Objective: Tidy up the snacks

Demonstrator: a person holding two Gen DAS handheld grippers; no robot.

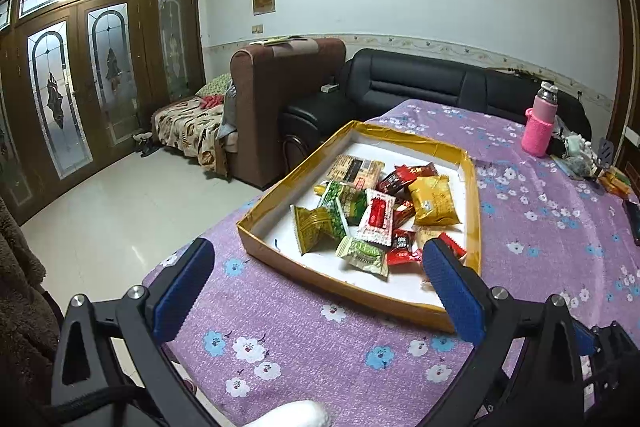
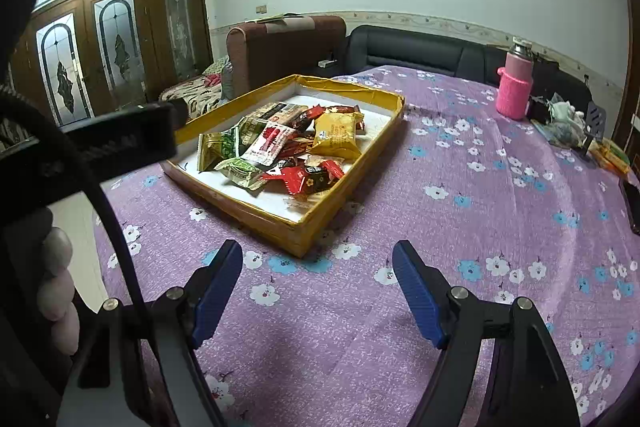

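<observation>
Ahead of both pairs of fingers: a yellow-rimmed tray [image 1: 472,187] of snack packets [image 1: 376,215] on a flowered tablecloth [image 2: 440,227].
Left gripper [image 1: 316,267] spread wide, holding nothing, its right finger overlapping the tray's near corner; right gripper [image 2: 318,267] likewise wide and unloaded, short of the tray. Only the right view shows fingers of a hand [image 2: 56,287] at its left edge.

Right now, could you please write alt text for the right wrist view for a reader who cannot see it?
A yellow-rimmed tray of wrapped snacks sits on a purple flowered tablecloth, beyond the right gripper, whose blue fingers are open and empty. A pink bottle stands far right; sofas and wooden doors lie behind.
</observation>
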